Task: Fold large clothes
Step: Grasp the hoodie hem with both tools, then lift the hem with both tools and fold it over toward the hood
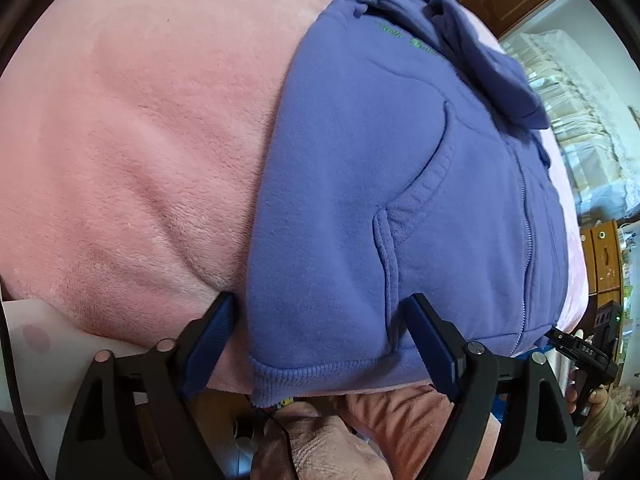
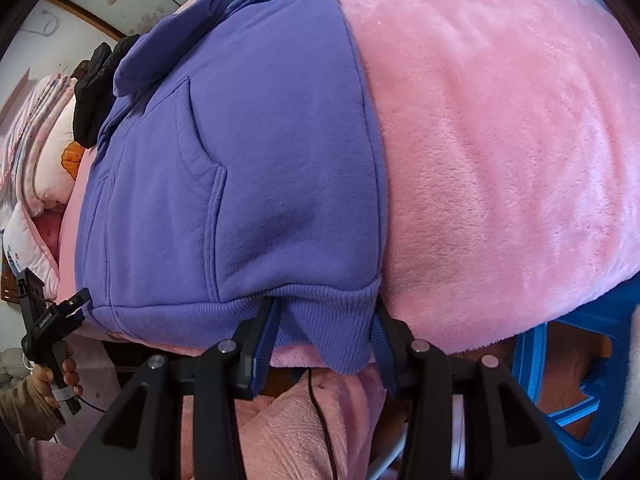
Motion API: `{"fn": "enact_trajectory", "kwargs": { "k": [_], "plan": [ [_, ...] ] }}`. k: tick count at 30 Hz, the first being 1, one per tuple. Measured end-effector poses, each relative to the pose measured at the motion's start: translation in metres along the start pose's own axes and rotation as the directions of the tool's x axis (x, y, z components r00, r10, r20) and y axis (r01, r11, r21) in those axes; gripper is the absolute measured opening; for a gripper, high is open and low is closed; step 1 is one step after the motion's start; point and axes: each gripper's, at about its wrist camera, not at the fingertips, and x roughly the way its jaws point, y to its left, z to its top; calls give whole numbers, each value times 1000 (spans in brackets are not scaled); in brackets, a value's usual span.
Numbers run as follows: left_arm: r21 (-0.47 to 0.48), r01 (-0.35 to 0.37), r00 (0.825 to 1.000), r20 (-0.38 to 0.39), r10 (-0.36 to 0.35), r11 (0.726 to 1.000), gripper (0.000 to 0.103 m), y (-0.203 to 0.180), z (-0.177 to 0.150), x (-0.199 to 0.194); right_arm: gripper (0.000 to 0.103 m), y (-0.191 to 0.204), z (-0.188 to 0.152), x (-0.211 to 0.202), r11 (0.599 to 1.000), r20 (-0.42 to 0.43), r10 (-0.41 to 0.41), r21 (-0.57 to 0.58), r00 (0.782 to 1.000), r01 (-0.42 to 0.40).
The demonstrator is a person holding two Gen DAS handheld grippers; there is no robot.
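A purple zip hoodie (image 1: 360, 184) lies flat on a pink fleece blanket (image 1: 132, 152), hem towards me and a sleeve folded across its far end. My left gripper (image 1: 320, 316) stands open and wide over the hem's left corner. One finger is on the blanket beside the hoodie, the other on the hoodie near the pocket. My right gripper (image 2: 326, 320) straddles the ribbed right hem corner (image 2: 340, 332), which hangs over the bed edge. Its jaws are narrower but not clamped on the cloth. The same hoodie (image 2: 256, 168) fills the right wrist view, where the left gripper (image 2: 74, 306) shows at the left.
A blue plastic stool (image 2: 560, 364) stands by the bed at the lower right. Pillows and quilts (image 2: 36, 148) and a black garment (image 2: 94, 96) lie past the hoodie. A wooden cabinet (image 1: 604, 256) and plastic-wrapped goods (image 1: 580, 92) stand beyond the bed. A hand (image 2: 56, 376) holds the left gripper's handle.
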Motion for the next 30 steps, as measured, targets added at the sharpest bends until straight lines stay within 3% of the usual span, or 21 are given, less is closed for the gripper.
{"fn": "enact_trajectory", "kwargs": {
  "k": [1, 2, 3, 4, 5, 7, 10, 13, 17, 20, 25, 30],
  "plan": [
    [7, 1, 1000, -12, -1, 1000, 57, -3, 1, 1, 33, 0, 1, -1, 1000, -8, 12, -4, 1000, -12],
    [23, -8, 1000, -25, 8, 1000, 51, -7, 3, 0, 20, 1, 1, -3, 1000, -17, 12, -5, 1000, -12],
    [37, -13, 999, -34, 15, 999, 38, -10, 4, -1, 11, 2, 3, -4, 1000, -26, 3, -3, 1000, -3],
    [54, -34, 998, -42, 37, 998, 21, -15, 5, -2, 11, 3, 4, -8, 1000, -33, 9, 7, 999, -9],
    [73, -82, 994, -65, 87, 994, 20, -20, 7, -3, 9, 4, 5, -12, 1000, -35, 13, 8, 999, -13],
    [71, -112, 989, -91, 118, 991, 8, -28, 12, -8, 8, 14, 7, -23, 999, -31, -11, -39, 999, 10],
    [58, -130, 983, -126, 137, 990, 7, -39, 21, -19, 8, 31, 11, -46, 996, -8, -19, -91, 1000, 18],
    [0, -83, 987, -136, 82, 997, 6, -50, 36, -41, 7, 48, 19, -77, 992, 31, 12, -122, 999, -8],
    [-35, 21, 997, -78, -24, 999, 6, -78, 66, -84, 7, 77, 40, -116, 983, 85, 63, -175, 994, -48],
    [-42, 111, 994, 3, -111, 993, 6, -105, 102, -121, 7, 99, 65, -140, 975, 134, 123, -200, 983, -95],
    [-75, 238, 964, 137, -227, 968, 6, -140, 178, -159, 5, 129, 138, -178, 952, 249, 242, -247, 938, -180],
    [-157, 267, 948, 220, -230, 951, 6, -150, 270, -145, 4, 137, 240, -187, 941, 329, 313, -233, 891, -245]
  ]
}}
